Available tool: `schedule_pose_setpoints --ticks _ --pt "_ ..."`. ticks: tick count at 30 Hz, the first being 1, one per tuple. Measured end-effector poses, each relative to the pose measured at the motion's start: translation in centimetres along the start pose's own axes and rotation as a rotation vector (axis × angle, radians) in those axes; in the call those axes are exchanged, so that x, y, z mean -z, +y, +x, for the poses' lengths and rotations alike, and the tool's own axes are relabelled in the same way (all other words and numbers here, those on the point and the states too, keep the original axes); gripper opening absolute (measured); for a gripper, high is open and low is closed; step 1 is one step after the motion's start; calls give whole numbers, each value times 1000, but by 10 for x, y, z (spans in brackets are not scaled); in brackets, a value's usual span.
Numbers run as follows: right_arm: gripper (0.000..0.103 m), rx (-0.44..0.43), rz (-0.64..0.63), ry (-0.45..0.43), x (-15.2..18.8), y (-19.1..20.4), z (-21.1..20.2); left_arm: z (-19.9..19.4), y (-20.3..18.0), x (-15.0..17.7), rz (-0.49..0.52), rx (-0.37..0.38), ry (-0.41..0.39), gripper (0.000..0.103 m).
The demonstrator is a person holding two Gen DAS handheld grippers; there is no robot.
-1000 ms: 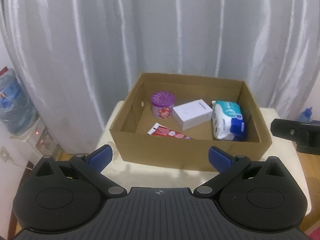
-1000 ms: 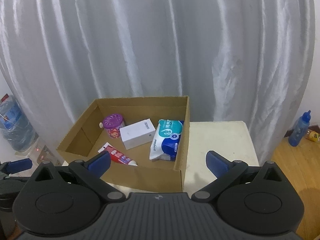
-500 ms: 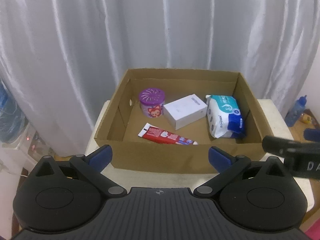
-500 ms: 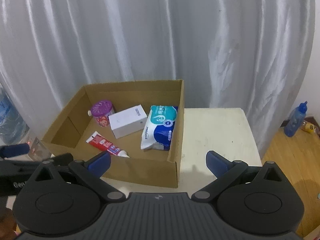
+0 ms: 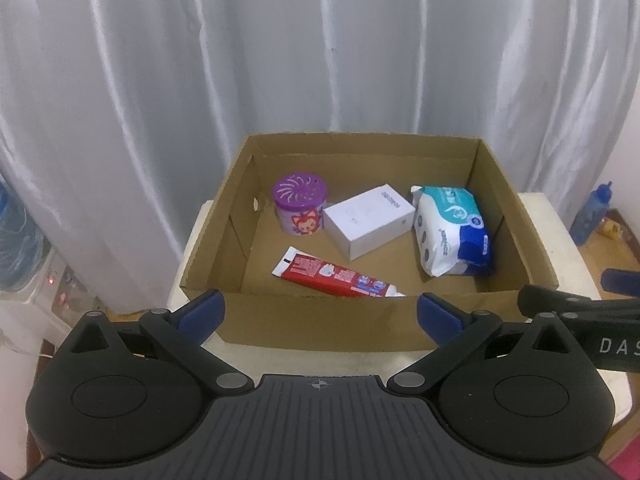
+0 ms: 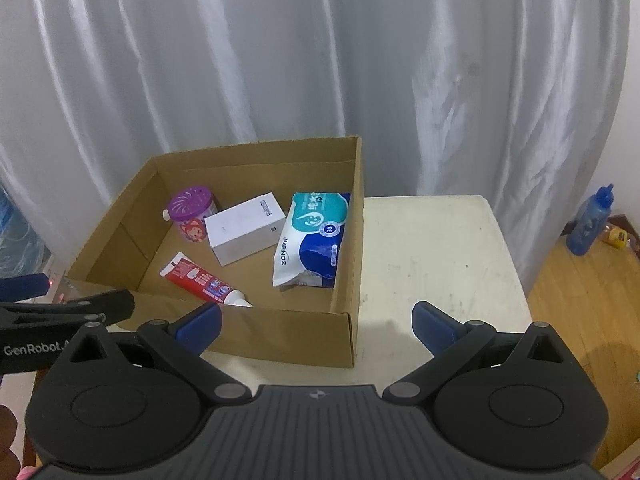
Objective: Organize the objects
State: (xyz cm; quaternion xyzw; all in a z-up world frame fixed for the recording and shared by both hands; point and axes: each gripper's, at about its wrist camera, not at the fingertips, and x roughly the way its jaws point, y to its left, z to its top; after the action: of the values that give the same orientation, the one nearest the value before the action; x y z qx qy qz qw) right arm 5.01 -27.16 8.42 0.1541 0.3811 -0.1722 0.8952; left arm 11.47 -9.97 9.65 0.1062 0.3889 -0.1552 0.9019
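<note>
An open cardboard box (image 5: pixel 312 324) (image 6: pixel 356 248) stands on a white table (image 6: pixel 436 248). Inside it lie a purple-lidded round tub (image 5: pixel 301 208) (image 6: pixel 191 216), a white carton (image 5: pixel 369 220) (image 6: pixel 245 232), a red toothpaste tube (image 5: pixel 340 277) (image 6: pixel 202 278) and a teal-and-blue wipes pack (image 5: pixel 452 229) (image 6: pixel 312 236). My left gripper (image 5: pixel 318 310) hovers open just before the box's near wall, holding nothing. My right gripper (image 6: pixel 316 320) hangs open over the box's near right corner, also holding nothing. Each gripper shows at the edge of the other's view.
A silvery curtain (image 5: pixel 320 48) hangs behind the table. A blue bottle (image 6: pixel 591 220) stands on the wooden floor at the right. A large water jug (image 5: pixel 16 248) sits at the left. The table's right half (image 6: pixel 440 280) lies bare beside the box.
Both grippers have moved closer to the box and look down into it more steeply; the two grippers have also drawn nearer each other. Both stay open.
</note>
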Motion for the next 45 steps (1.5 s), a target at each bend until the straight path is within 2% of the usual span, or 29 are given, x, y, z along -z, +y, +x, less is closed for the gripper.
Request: schedule_pose_setpoints --ticks 45 --pt "103 5 21 10 3 -4 -4 -3 -8 2 22 -16 1 103"
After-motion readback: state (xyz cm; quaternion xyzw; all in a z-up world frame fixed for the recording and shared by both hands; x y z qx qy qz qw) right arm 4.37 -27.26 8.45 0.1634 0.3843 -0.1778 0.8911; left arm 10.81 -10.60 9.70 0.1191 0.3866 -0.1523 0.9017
